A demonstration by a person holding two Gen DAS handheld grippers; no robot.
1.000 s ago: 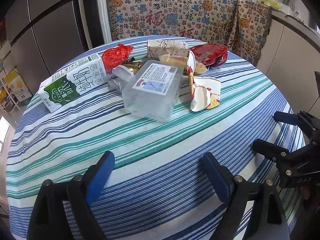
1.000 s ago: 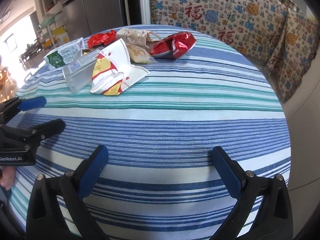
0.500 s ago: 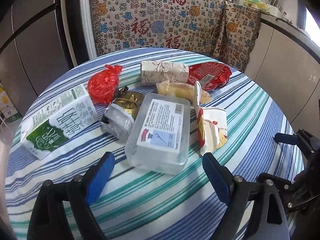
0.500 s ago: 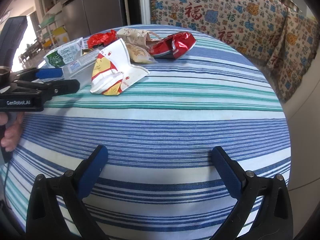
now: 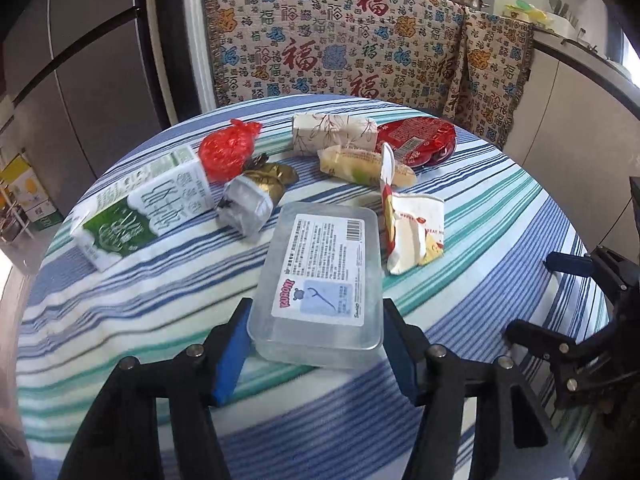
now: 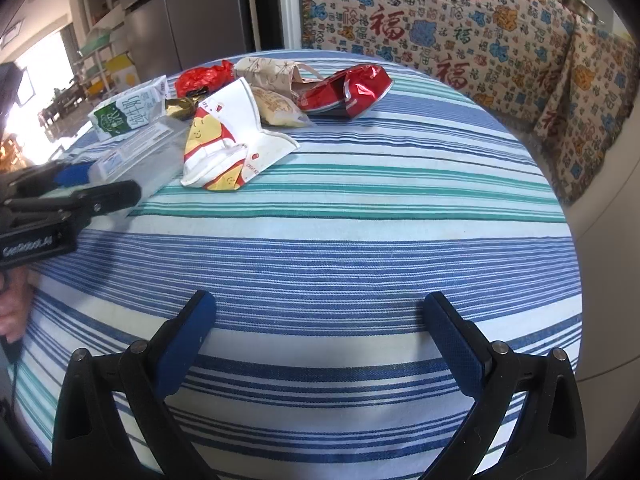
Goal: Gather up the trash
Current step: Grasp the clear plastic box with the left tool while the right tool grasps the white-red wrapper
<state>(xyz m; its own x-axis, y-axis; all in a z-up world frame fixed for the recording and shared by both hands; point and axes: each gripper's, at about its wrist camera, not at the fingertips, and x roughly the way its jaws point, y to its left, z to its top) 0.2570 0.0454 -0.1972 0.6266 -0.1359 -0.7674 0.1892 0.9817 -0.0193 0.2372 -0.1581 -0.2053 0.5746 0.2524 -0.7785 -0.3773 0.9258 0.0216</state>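
A pile of trash lies on the striped round table [image 5: 120,320]. A clear plastic box [image 5: 320,276] with a white label lies nearest. My left gripper [image 5: 316,344] stands with one finger on each side of the box's near end, touching or nearly touching its sides. Behind it lie a green and white milk carton [image 5: 140,208], a red bag [image 5: 228,150], a gold and silver wrapper [image 5: 256,192], a crushed paper cup [image 5: 412,232], a yellow snack pack [image 5: 360,164], a floral box [image 5: 334,134] and a red wrapper [image 5: 416,140]. My right gripper [image 6: 320,340] is open and empty over bare cloth.
A sofa with a patterned cover [image 5: 360,40] stands behind the table. A fridge [image 5: 80,60] is at the left and a counter [image 5: 580,80] at the right. The right gripper also shows at the right edge of the left wrist view [image 5: 560,300].
My left gripper has moved forward to the clear box and narrowed around its near end. My right gripper has not moved.
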